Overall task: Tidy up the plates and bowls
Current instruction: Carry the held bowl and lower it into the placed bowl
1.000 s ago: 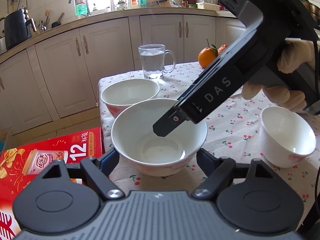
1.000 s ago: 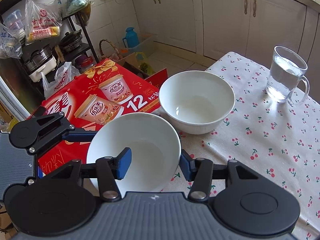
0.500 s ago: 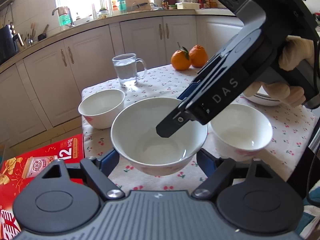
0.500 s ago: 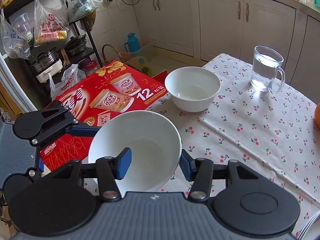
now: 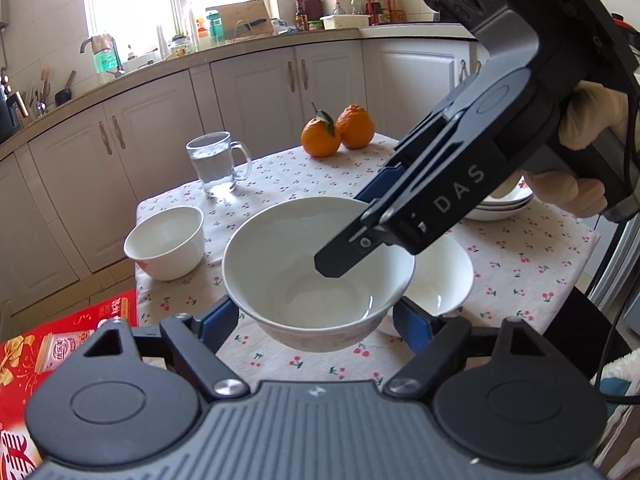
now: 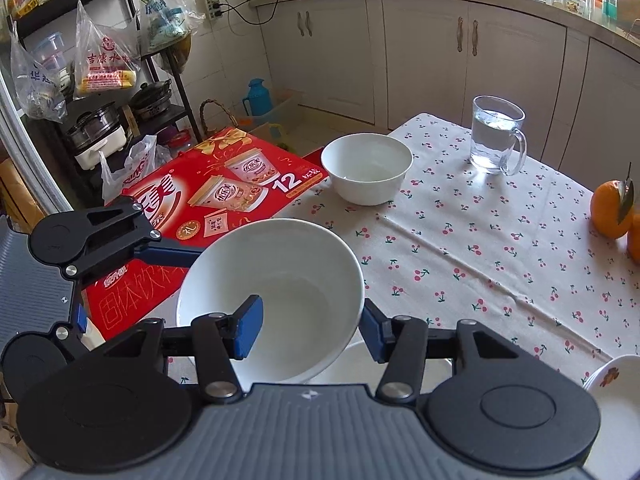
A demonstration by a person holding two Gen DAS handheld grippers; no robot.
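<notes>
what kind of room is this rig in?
Almost certainly a home kitchen: a counter with a sink tap under a window, a knife block and bottles along it, white cabinets below, and a dining table in a cherry-print cloth.

"DAS" on right hand-held gripper (image 5: 362, 248) | "12" on red box (image 6: 224, 200)

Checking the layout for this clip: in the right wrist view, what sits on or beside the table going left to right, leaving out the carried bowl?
Red carton → small white bowl → glass mug of water → oranges.
</notes>
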